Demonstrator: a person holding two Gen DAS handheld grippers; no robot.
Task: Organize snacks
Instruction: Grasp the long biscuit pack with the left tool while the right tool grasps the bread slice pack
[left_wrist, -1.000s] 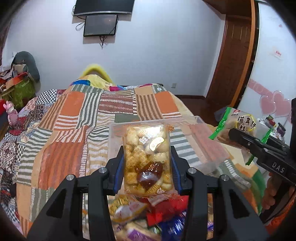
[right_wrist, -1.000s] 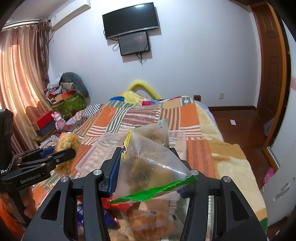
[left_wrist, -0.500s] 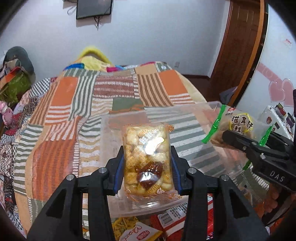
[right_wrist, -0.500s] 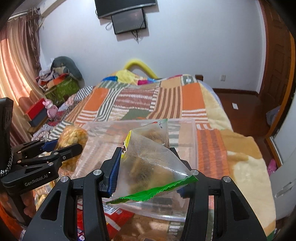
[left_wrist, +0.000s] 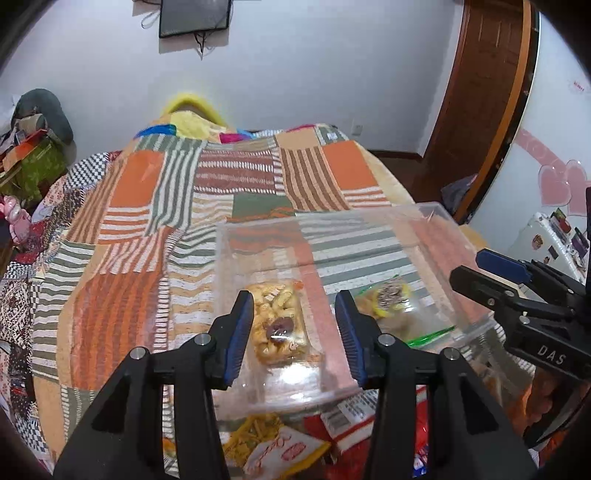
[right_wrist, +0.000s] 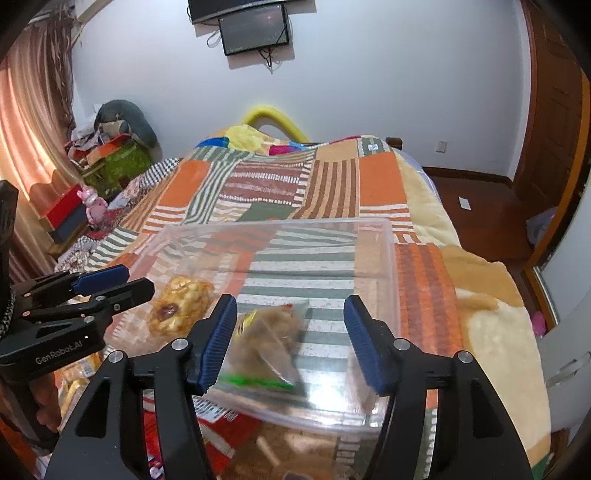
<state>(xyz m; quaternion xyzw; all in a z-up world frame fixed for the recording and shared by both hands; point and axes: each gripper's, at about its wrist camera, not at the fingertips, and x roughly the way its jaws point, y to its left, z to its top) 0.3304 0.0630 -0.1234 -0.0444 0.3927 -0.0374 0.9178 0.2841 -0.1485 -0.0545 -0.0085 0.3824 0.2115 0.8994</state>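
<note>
Both packets released since last frame: puffed snack (left_wrist: 277, 325) and green-edged bag (right_wrist: 264, 350) lie in clear bin (left_wrist: 436, 236); left gripper (left_wrist: 295, 341), right gripper (right_wrist: 291, 341) spread wide, empty, clearing the drop

We see our right gripper (right_wrist: 291, 336) with its blue pads spread wide, holding nothing, above a clear plastic bin (right_wrist: 373, 258) on the patchwork bedspread (right_wrist: 325, 184). Inside the bin lie a green-edged snack bag (right_wrist: 266, 343), slightly blurred, and a golden puffed-snack pack (right_wrist: 181, 306). Our left gripper (right_wrist: 114, 282) reaches in from the left, near that pack.
</note>
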